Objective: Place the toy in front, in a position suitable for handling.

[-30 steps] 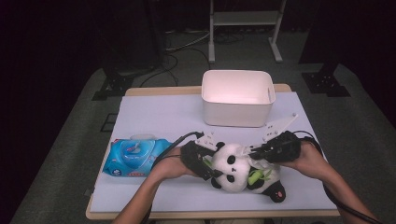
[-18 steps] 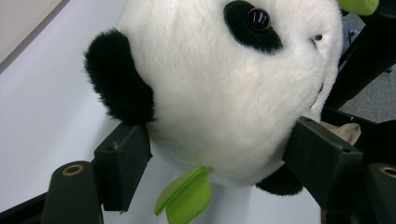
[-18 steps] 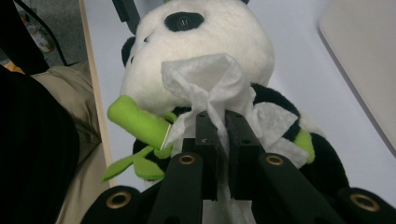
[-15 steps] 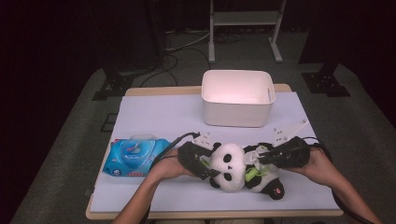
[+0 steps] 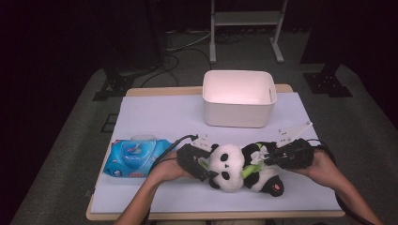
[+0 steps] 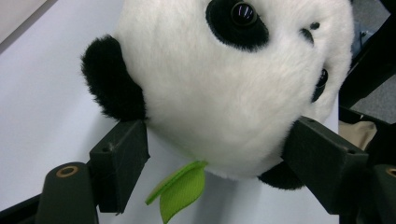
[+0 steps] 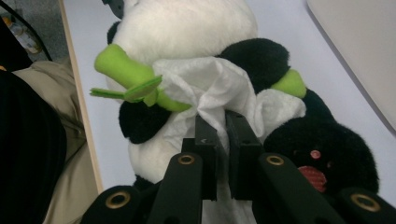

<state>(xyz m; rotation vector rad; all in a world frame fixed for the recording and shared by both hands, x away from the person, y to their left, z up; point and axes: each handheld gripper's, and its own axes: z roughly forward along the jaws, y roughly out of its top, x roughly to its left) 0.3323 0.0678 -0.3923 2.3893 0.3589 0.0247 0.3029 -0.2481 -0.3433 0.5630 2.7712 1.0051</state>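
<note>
Right gripper view, item one: white wipe [image 7: 205, 93] bunched against panda toy [image 7: 187, 28], pinched between nearly closed jaws of right gripper [image 7: 223, 122]. Risk, as judged: thin sheet held by a small fold only; could slip free or tear if dragged hard across plush. Could also snag on green bamboo piece [image 7: 126, 70] lying just beside the fold.

Left gripper view, item two: left gripper [image 6: 219, 144] spread wide, jaws set on either side of panda head, each pad touching or very near fur. Firmness of hold cannot be told. Risk, as judged: round soft head may roll or squirt out from between pads if pressed unevenly; toy would then shift under the wiping hand. Green leaf [image 6: 180, 189] dangling between jaws, clear of both.

High view, item three: panda toy [image 5: 234, 166] lying on its side at near edge of white table cover [image 5: 164, 112], between both hands. Blue wipes pack [image 5: 133, 157] just left of left hand [image 5: 166, 169]. White bin [image 5: 238, 98] farther back, well apart from toy.
</note>
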